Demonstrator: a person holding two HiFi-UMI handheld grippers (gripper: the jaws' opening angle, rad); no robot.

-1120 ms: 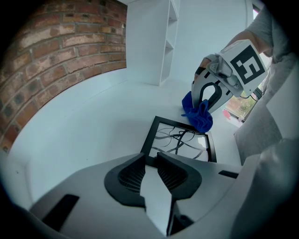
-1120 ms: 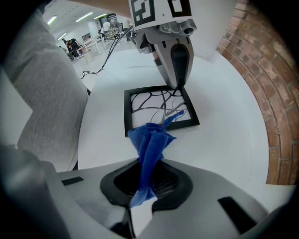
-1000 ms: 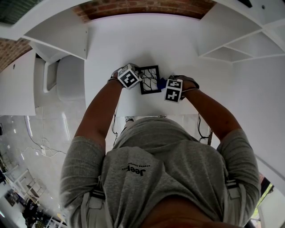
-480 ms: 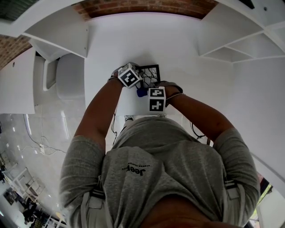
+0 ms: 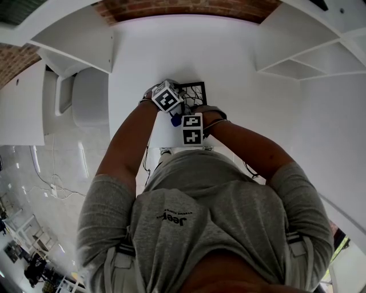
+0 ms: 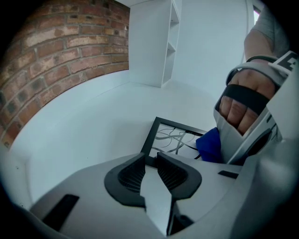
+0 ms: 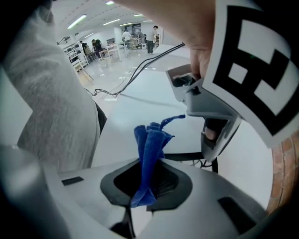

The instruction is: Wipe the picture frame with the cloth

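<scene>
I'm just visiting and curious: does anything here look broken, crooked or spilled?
Nothing stands out. The picture frame lies flat on the white table, the left claw closed on its near edge. The right claw pinches a bunched blue cloth. The squiggly lines inside the frame look like artwork, not cracks.

Your black rectangular picture frame [image 5: 195,91] lies flat on the white table [image 5: 229,57], mid-table, towards the near edge. Your left gripper [image 6: 150,161] sits at the frame's left side, its jaws closed on the frame's edge. Your right gripper [image 7: 150,173] is near-right of it, pinching the blue cloth [image 7: 149,149]. The cloth lies between the two grippers, at the frame's near-left corner. A brick wall [image 5: 183,8] stands behind the table, with white shelf units [image 5: 74,46] far left and far right.
</scene>
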